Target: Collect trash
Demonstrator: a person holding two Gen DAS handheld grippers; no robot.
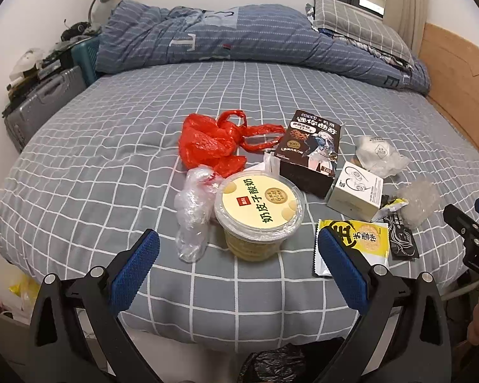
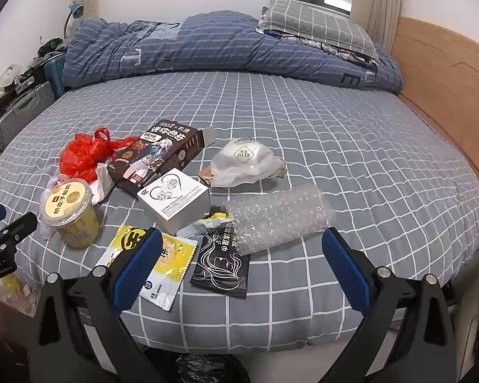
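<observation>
Trash lies on the grey checked bed (image 1: 111,166). A yogurt cup (image 1: 258,214) stands in front of my open left gripper (image 1: 239,268), with crumpled clear plastic (image 1: 193,214) to its left and a red bag (image 1: 214,140) behind. A dark cookie box (image 1: 309,150), a white earphone box (image 1: 356,191) and a yellow wrapper (image 1: 364,242) lie to the right. My open right gripper (image 2: 242,268) hovers over a black sachet (image 2: 222,261), beside bubble wrap (image 2: 277,218) and the yellow wrapper (image 2: 167,265). A white bag (image 2: 249,162) lies farther back.
A folded blue quilt (image 1: 239,35) and pillow (image 1: 357,22) lie at the far end. A wooden headboard (image 2: 447,73) runs along the right. A suitcase (image 1: 44,102) stands left of the bed. A black bag (image 2: 201,368) sits on the floor below.
</observation>
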